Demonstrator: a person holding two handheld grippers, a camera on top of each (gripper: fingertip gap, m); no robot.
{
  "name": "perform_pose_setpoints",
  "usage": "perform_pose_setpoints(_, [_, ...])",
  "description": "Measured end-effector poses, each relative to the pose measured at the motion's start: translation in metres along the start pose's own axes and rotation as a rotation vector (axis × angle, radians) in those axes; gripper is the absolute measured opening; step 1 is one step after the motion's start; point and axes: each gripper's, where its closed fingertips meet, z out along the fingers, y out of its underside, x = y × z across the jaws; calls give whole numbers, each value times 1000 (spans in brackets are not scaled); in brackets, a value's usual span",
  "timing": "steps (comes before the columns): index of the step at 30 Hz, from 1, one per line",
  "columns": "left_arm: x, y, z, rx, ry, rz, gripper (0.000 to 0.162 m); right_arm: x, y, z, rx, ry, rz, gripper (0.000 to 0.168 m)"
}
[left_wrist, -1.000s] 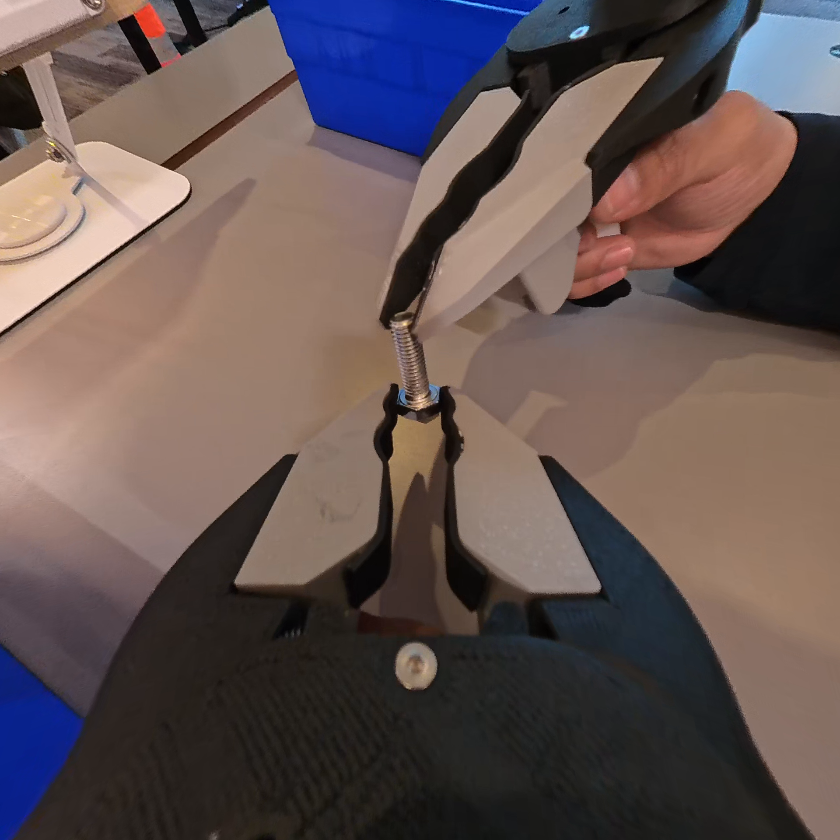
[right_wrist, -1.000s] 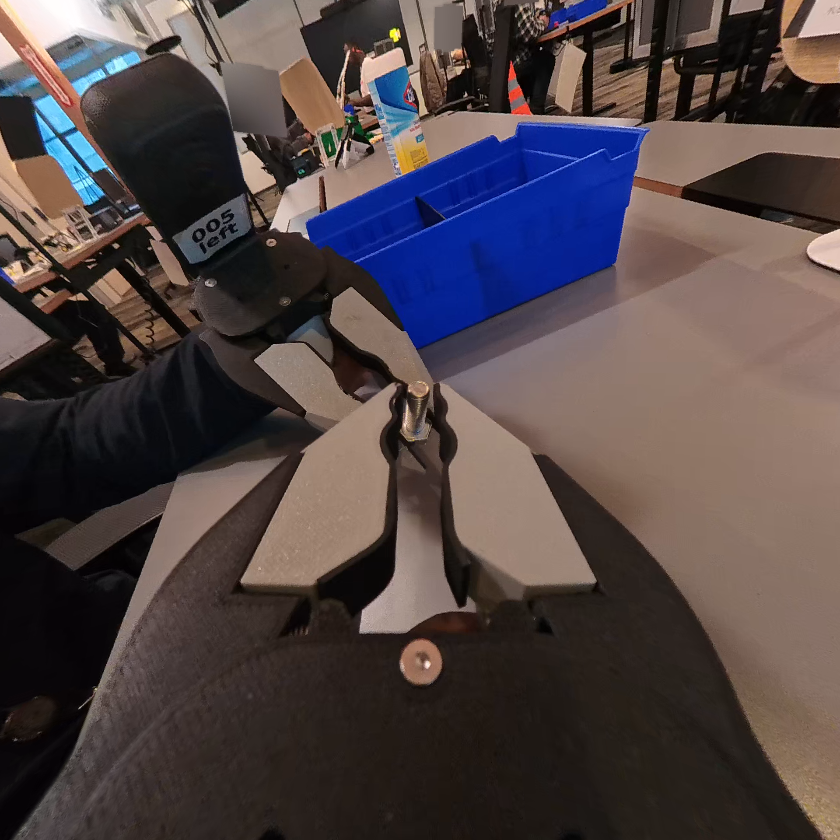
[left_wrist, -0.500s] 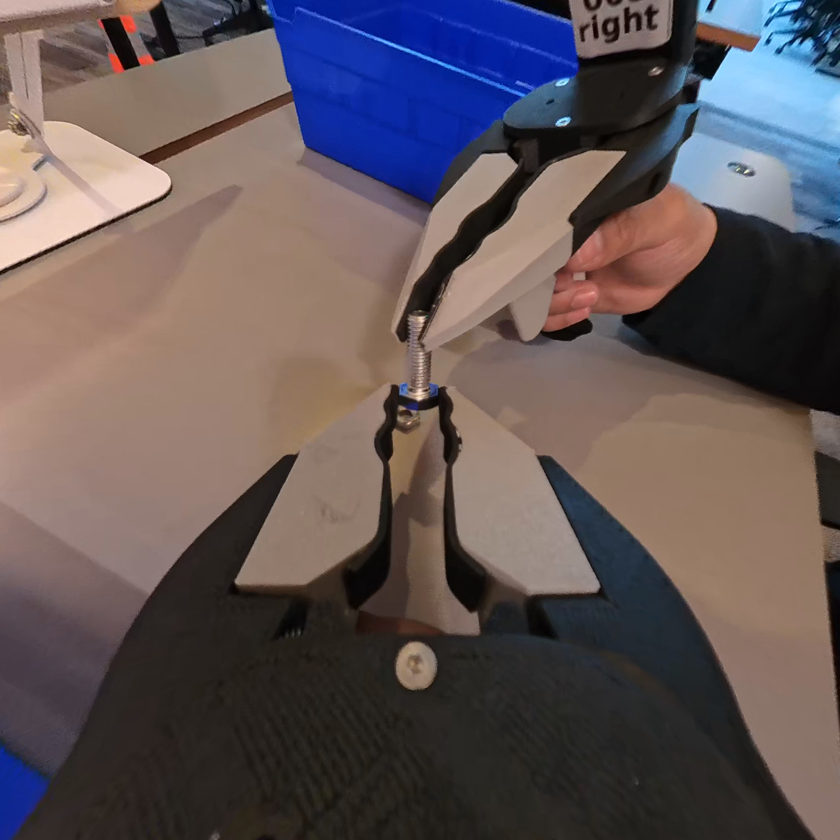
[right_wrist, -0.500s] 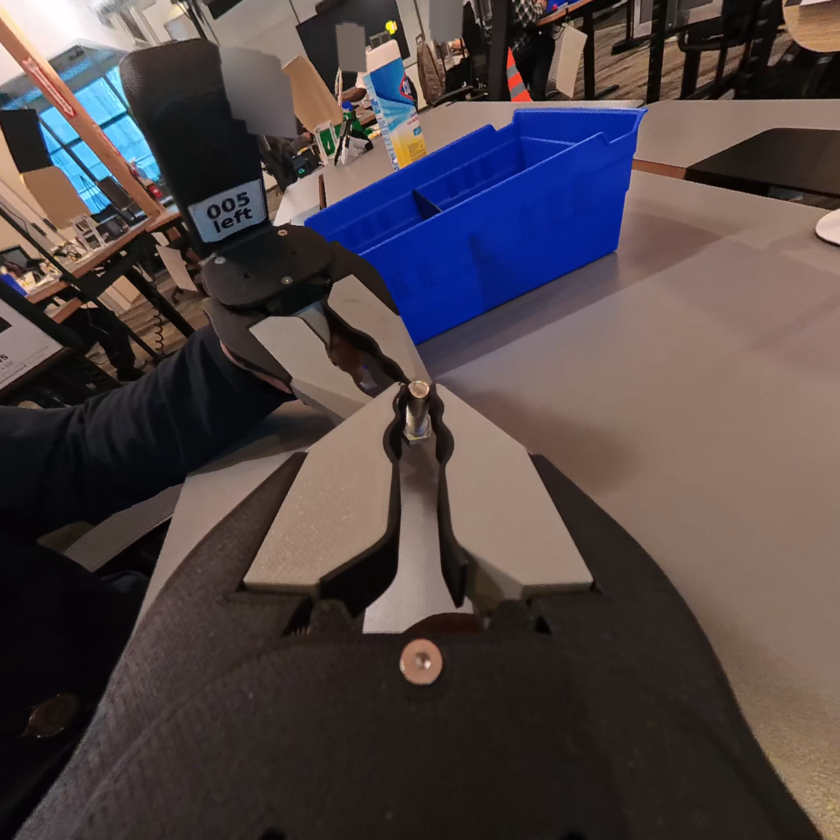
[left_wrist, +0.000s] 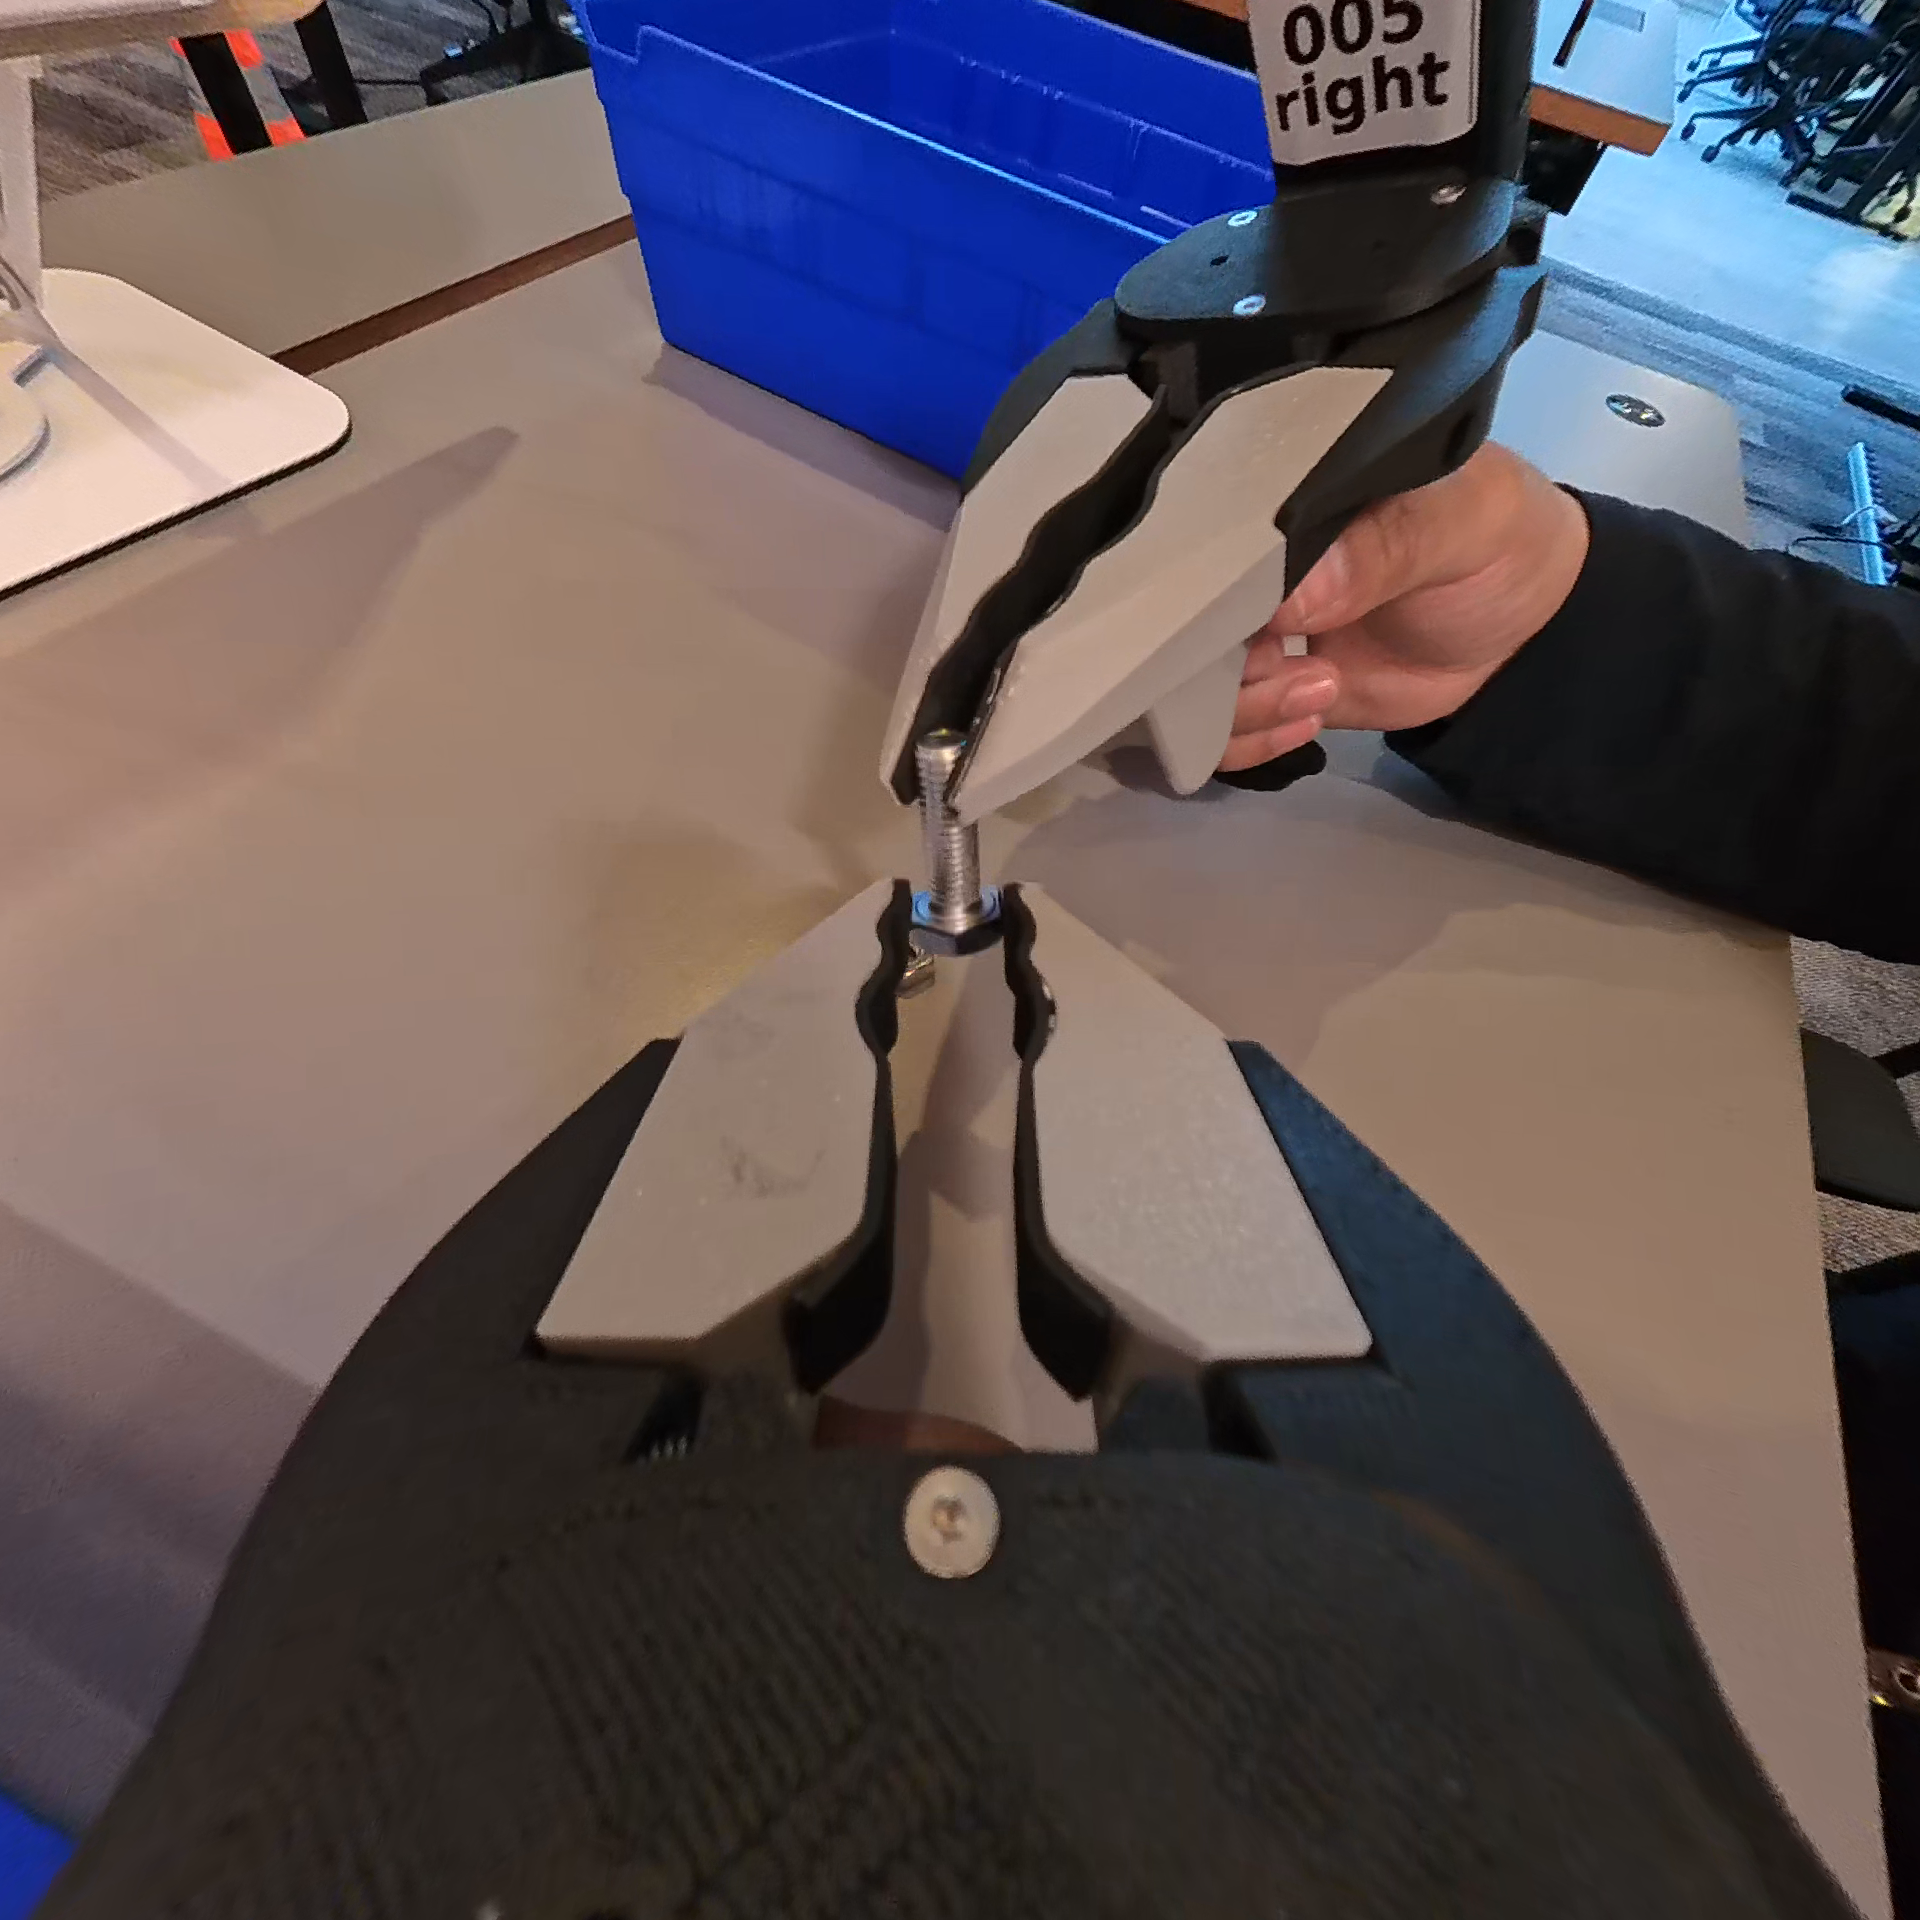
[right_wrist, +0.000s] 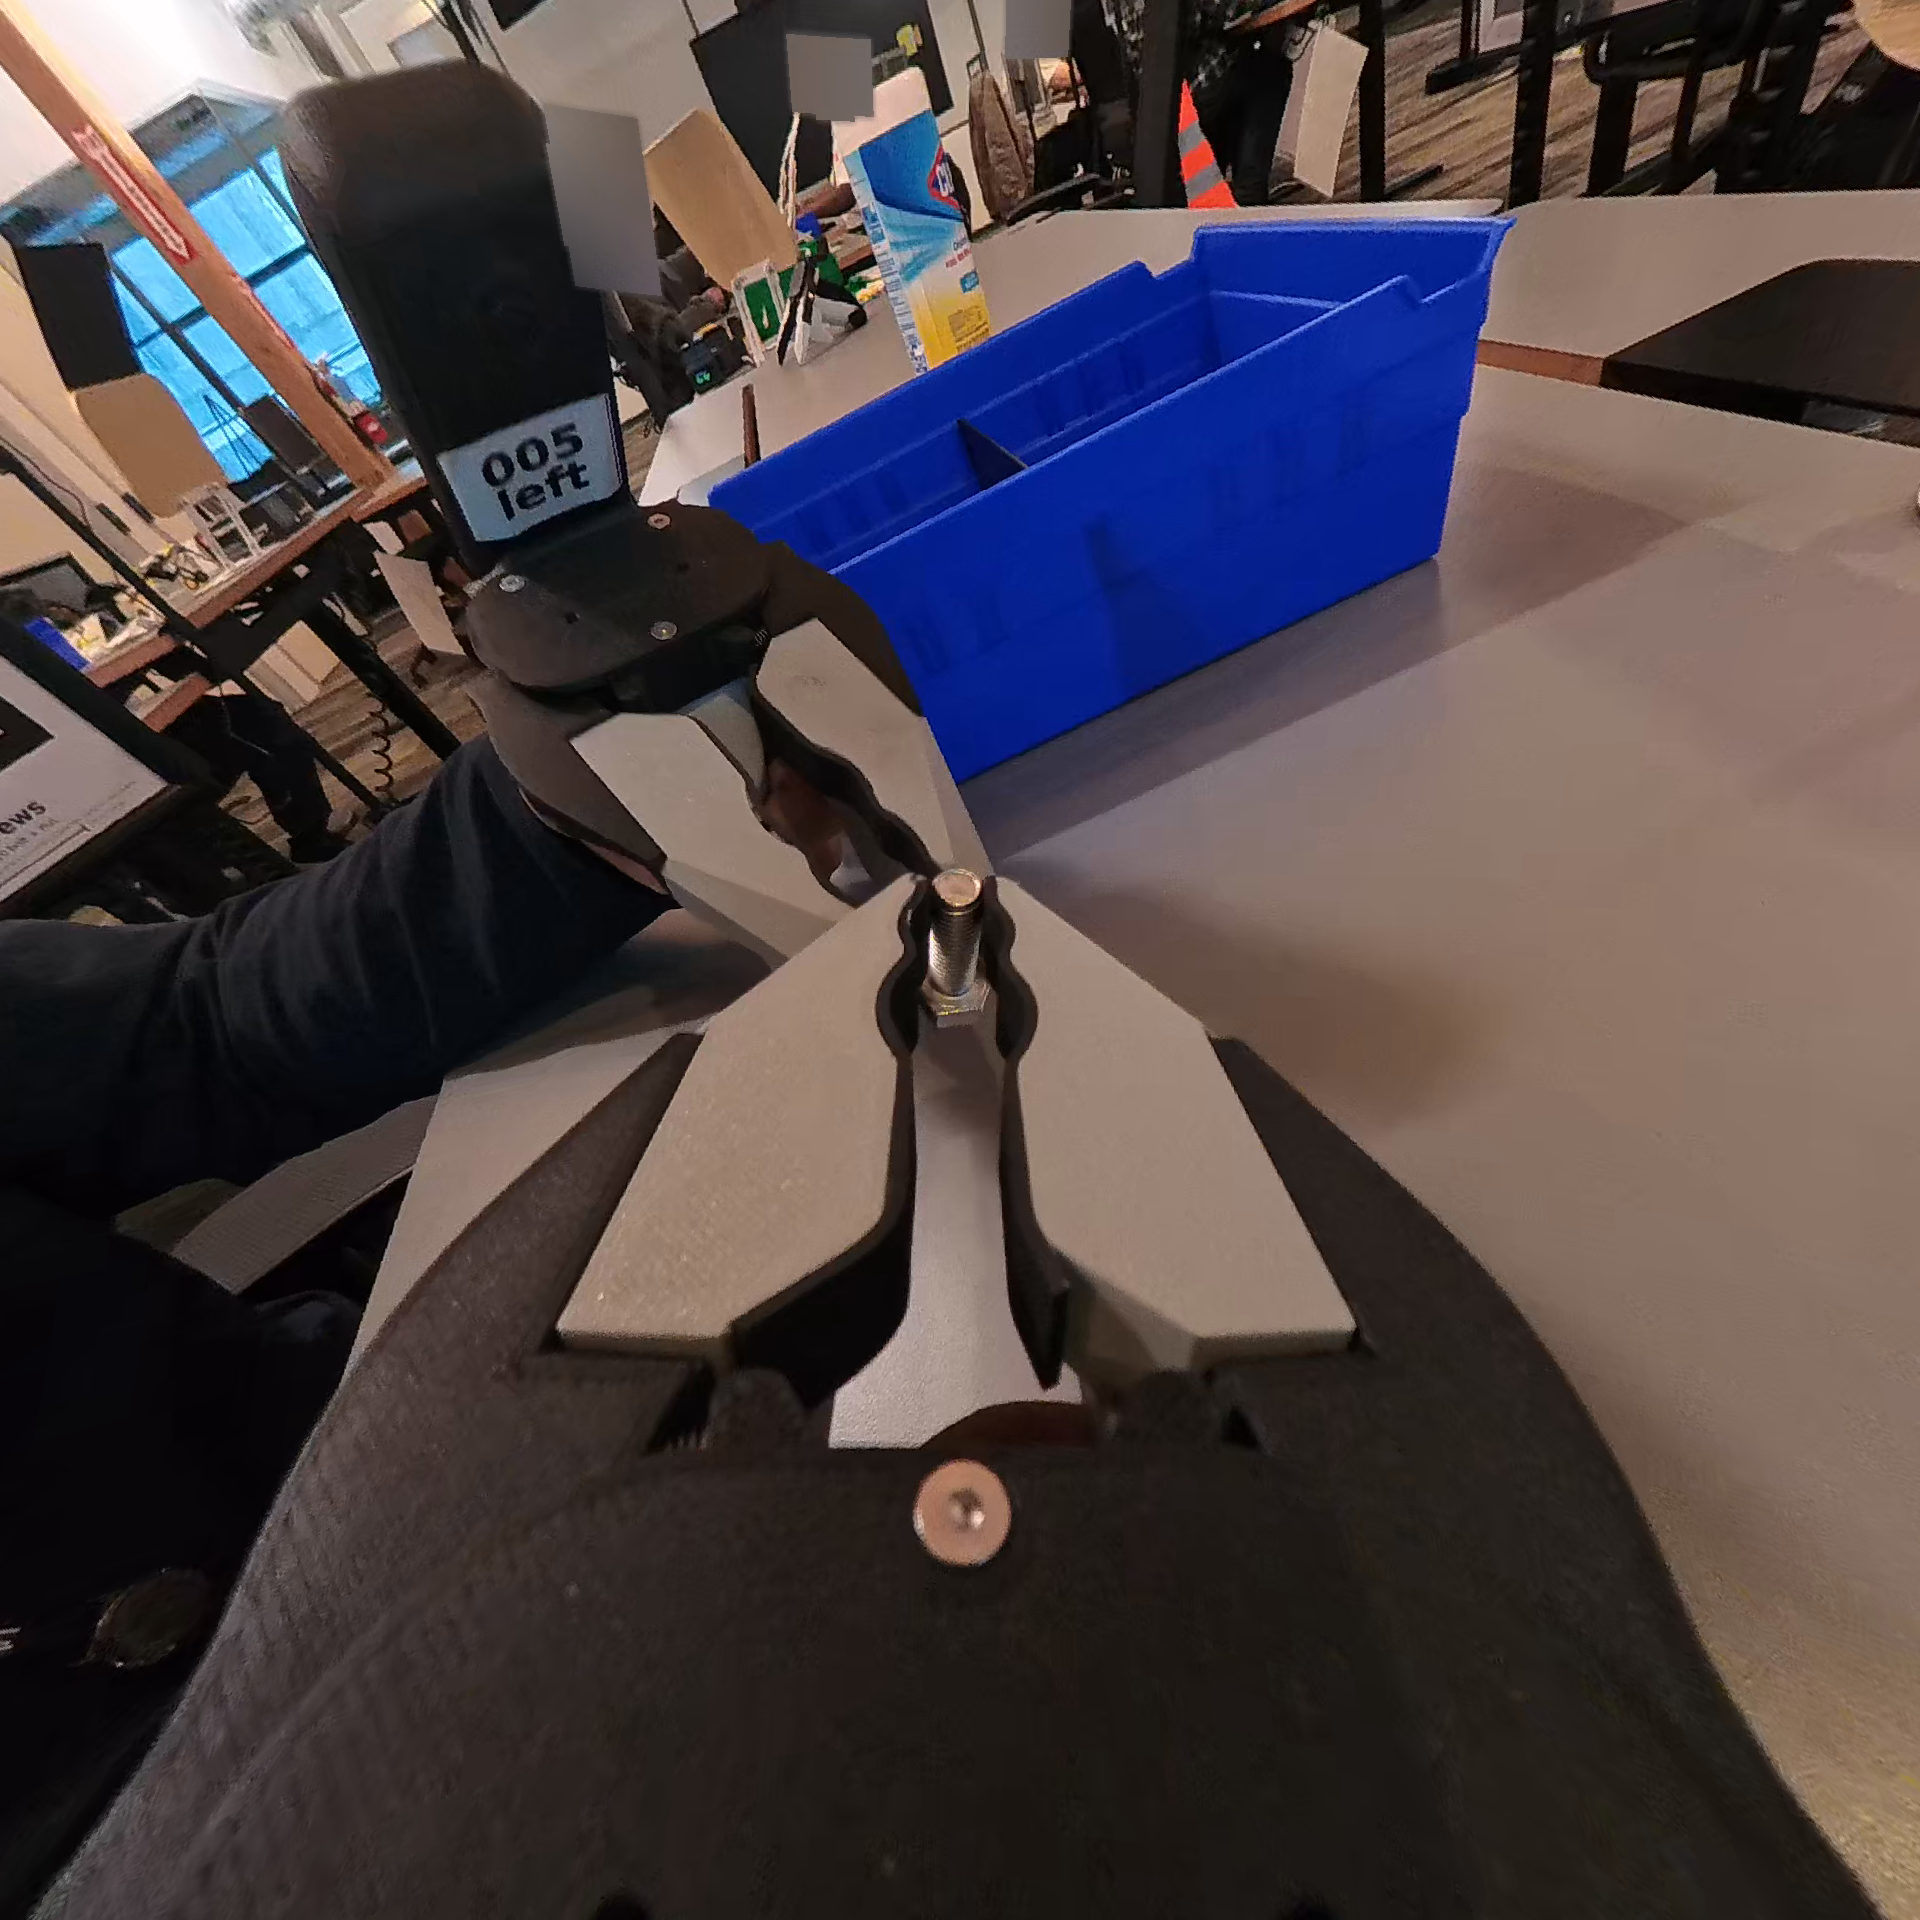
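Observation:
A silver threaded bolt (left_wrist: 945, 831) stands upright above the grey table (left_wrist: 416, 727). My left gripper (left_wrist: 954, 914) is shut on a hex nut (left_wrist: 954, 925) on the bolt's lower part. A small metal piece shows just under the nut. My right gripper (left_wrist: 940, 764) comes down from the upper right and is shut on the bolt's top end. In the right wrist view the right gripper (right_wrist: 954, 904) clasps the bolt (right_wrist: 951, 951), and the nut (right_wrist: 951, 1006) shows through the finger gap. The left gripper's fingers (right_wrist: 675, 790) reach in underneath.
A blue divided bin (left_wrist: 883, 208) stands on the table behind the grippers, also in the right wrist view (right_wrist: 1195, 582). A white stand base (left_wrist: 135, 436) lies at the far left. The table edge runs along the right. A hand (left_wrist: 1434, 613) holds the right gripper.
Both grippers keep their hold on the bolt and nut. The right gripper has swung more upright and drawn back to the right. The left gripper's handle also stands more upright.

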Motion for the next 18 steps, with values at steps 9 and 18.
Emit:
perform_pose_setpoints(9, [-1,-2,-2,14,4,-8,7,-1,5,4,-25,-4,-2,6])
perform_pose_setpoints(18, [-1,3,0,-13,4,-12,7,-2,5,4,-24,-6,-2,6])
